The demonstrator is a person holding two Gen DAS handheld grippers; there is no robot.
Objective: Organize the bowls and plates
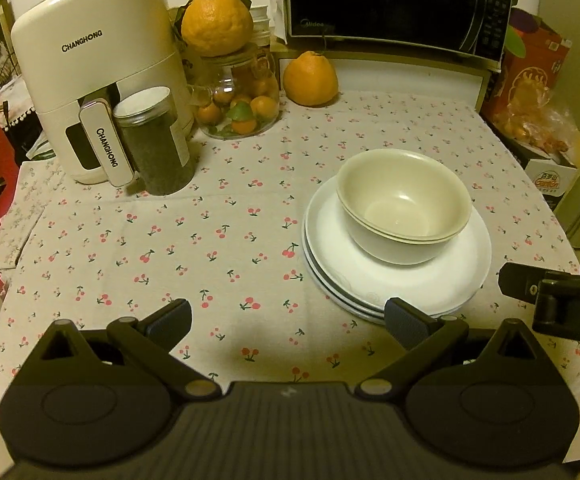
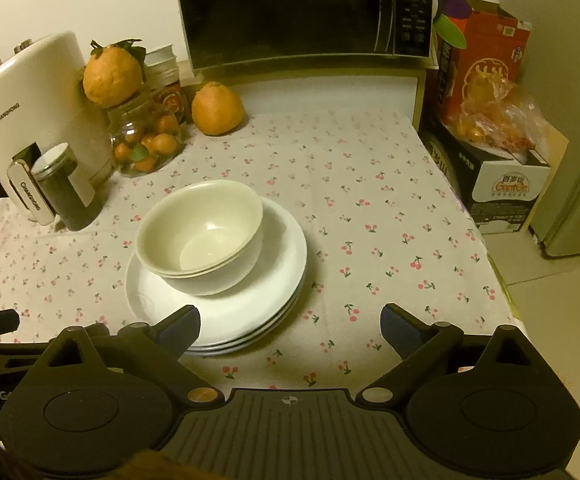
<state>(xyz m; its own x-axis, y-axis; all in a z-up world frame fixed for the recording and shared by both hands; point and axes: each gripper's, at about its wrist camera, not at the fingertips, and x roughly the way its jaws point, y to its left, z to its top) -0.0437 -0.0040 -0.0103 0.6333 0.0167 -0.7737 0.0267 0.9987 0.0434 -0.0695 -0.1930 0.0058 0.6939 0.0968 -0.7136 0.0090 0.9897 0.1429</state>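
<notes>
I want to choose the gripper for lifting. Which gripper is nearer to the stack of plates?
Both look about equally near. The left gripper is open, its right finger at the near rim of the stack of plates. The right gripper is open, its left finger at the same rim.

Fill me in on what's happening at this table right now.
A person holds a pair of tongs in each hand over a cherry-print tablecloth. Both the left tongs and the right tongs are open and holding nothing. In front of them, two nested bowls sit on a stack of white plates. Nothing is being touched; the dishes look already gathered into one pile.
</notes>
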